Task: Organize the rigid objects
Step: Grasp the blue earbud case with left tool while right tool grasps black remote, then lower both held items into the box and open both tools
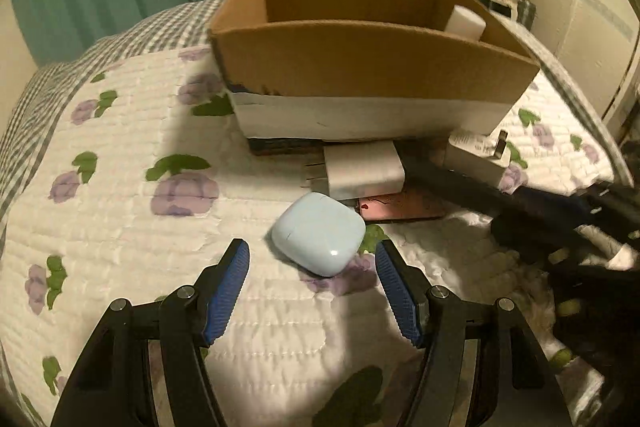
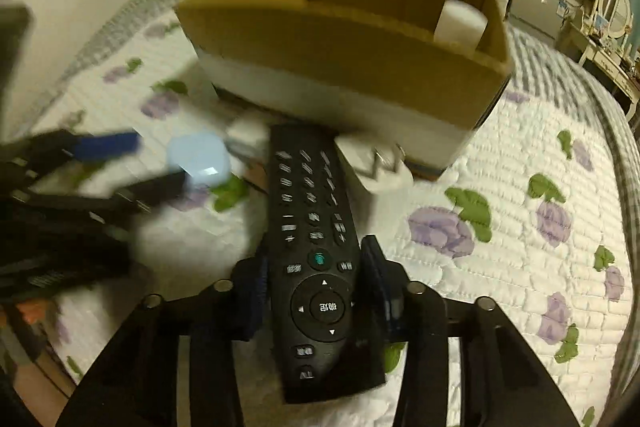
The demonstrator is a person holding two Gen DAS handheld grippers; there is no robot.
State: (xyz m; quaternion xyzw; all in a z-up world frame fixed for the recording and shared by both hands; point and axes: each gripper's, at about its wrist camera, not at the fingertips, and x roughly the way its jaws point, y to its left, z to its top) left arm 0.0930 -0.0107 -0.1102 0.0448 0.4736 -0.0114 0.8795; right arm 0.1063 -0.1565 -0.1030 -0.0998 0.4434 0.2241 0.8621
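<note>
Remote (image 2: 316,255), long black w/ rows of grey buttons + round nav pad, clamped in right gripper (image 2: 316,291) just before cardboard box (image 2: 344,43); left gripper (image 1: 312,279) spread wide by pale-blue case (image 1: 319,233).

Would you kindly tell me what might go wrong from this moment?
The right gripper clamps the black remote near one end, so it may tilt or slip. Its far end could catch the cardboard box wall. The open left gripper straddles the smooth blue case, which may squirt out.
</note>
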